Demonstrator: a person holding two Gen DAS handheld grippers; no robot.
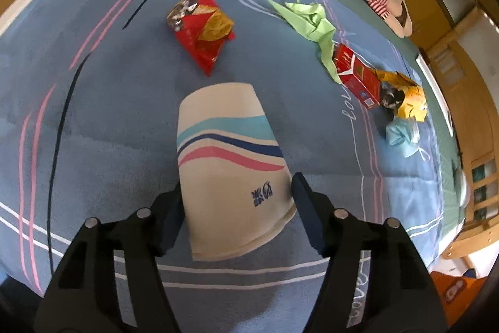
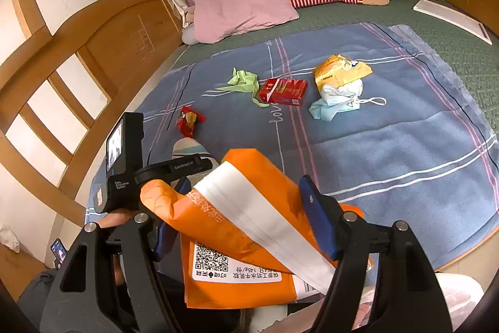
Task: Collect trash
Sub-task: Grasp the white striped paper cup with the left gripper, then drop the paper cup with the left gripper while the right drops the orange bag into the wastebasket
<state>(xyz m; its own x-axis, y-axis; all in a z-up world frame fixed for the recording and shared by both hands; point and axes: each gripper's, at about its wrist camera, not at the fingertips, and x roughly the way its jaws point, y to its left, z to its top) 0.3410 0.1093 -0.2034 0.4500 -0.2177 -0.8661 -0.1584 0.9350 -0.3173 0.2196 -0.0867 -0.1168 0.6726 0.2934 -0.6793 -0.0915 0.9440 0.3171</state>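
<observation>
Left gripper [image 1: 237, 202] straddles one paper cup [image 1: 230, 173]; two red wrappers [image 1: 199, 30] beyond.

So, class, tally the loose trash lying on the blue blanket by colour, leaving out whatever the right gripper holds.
Red: 2, snack wrapper, carton
Green: 1, crumpled paper
Yellow: 1, bag
Light blue: 1, face mask
White striped: 1, paper cup
Total: 6
</observation>
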